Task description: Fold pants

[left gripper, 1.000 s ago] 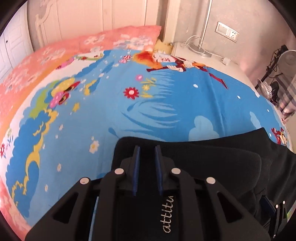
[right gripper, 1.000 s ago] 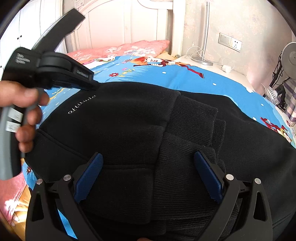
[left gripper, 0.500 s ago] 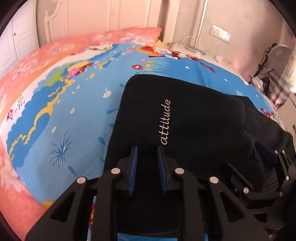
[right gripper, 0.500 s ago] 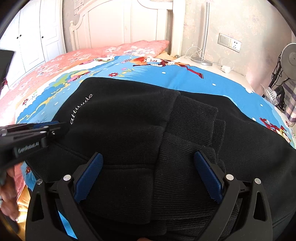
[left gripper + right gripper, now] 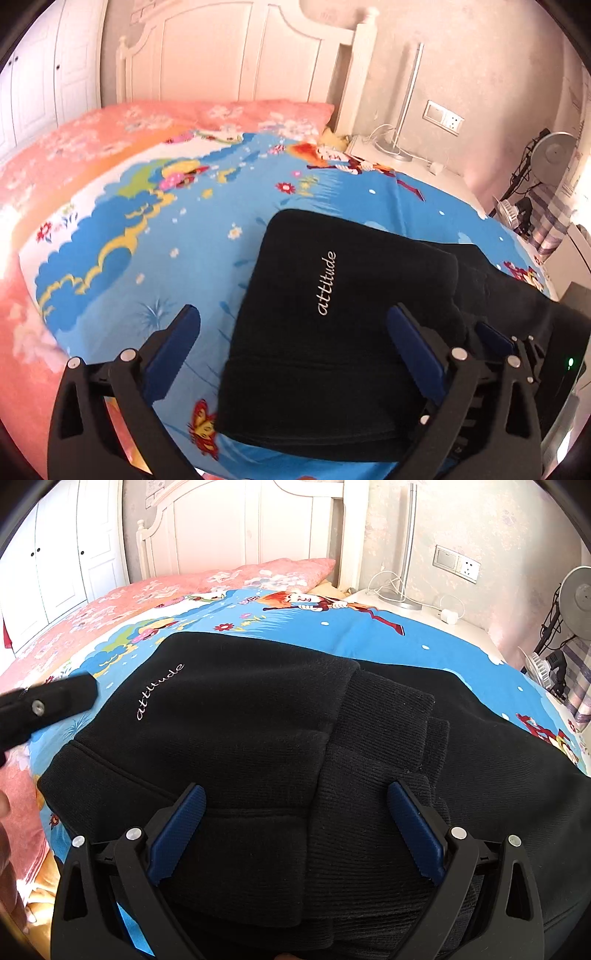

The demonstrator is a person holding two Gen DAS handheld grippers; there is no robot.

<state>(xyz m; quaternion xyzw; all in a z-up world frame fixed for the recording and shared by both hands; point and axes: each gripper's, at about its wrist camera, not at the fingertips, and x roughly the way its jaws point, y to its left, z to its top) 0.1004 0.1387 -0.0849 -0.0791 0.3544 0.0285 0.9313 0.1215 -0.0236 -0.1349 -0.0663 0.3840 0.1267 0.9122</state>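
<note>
Blue-padded, the left tool (image 5: 291, 338) is spreading its jaws wide with nothing clamped, the right tool (image 5: 295, 819) gapes over the folded black pants (image 5: 240, 738), which lie on the cartoon-printed blue bedsheet (image 5: 207, 236), with a pink pillow (image 5: 229, 114) and white headboard (image 5: 236, 51) beyond.

Folded pants (image 5: 236, 738) lie on the bed sheet (image 5: 369, 635), near its front edge. Right gripper (image 5: 295, 830) over the pants' near part, cuffs (image 5: 391, 716) just ahead of it. Left gripper (image 5: 295, 343) at the pants' left end, jaws opening, 1 finger over the sheet, 1 over the pants. Pillow (image 5: 229, 114) behind, against the headboard (image 5: 236, 51). Nightstand (image 5: 413, 162) right of the pillow, lamp (image 5: 402, 110) on it. Fan (image 5: 554, 155) at far right.
</note>
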